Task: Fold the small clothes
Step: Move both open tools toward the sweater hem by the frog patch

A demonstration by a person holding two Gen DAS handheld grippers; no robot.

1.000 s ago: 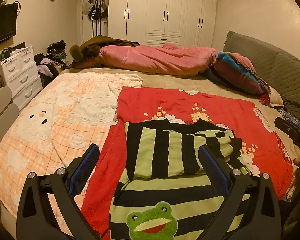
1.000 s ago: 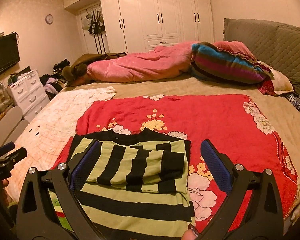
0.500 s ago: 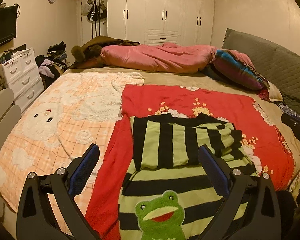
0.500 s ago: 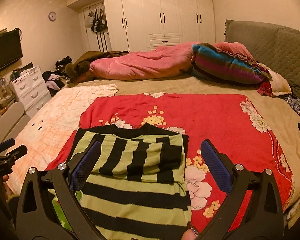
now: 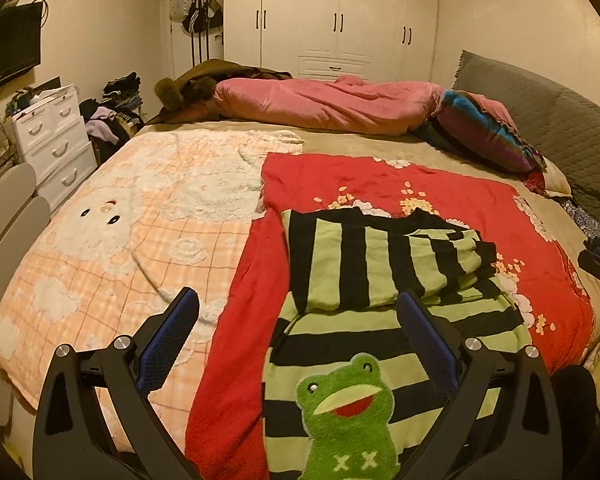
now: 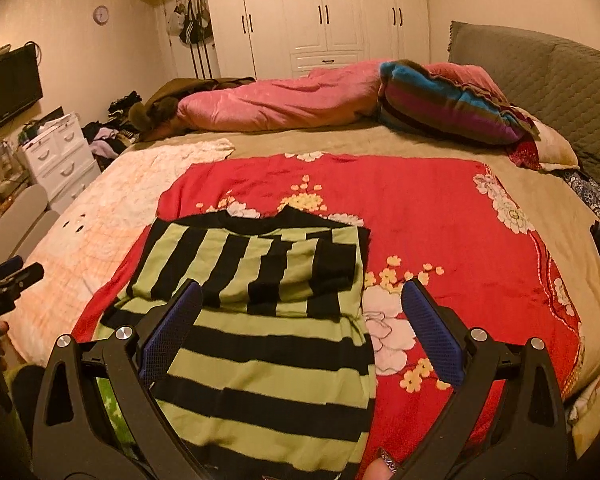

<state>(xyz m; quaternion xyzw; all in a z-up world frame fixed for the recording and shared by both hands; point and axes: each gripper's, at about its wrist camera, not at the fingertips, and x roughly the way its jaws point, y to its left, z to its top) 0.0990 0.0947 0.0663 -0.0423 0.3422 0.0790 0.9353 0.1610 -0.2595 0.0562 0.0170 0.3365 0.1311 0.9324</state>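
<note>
Now: both hand-held grippers, left [image 5: 296, 312] and right [image 6: 300, 304], gape empty, drawn back slightly from the striped sweater [image 6: 260, 320]. Sleeves lie folded across the chest just ahead; hem-to-collar fold likely remains.

Both claws are pulling back from the sweater [image 5: 384, 264], jaws wide and empty. From the left claw [image 5: 298, 330] the frog patch [image 5: 350, 412] now shows down to its crossed marks. From the right claw [image 6: 302, 314] more of the sweater's striped body shows below the folded sleeves [image 6: 260, 270].
</note>
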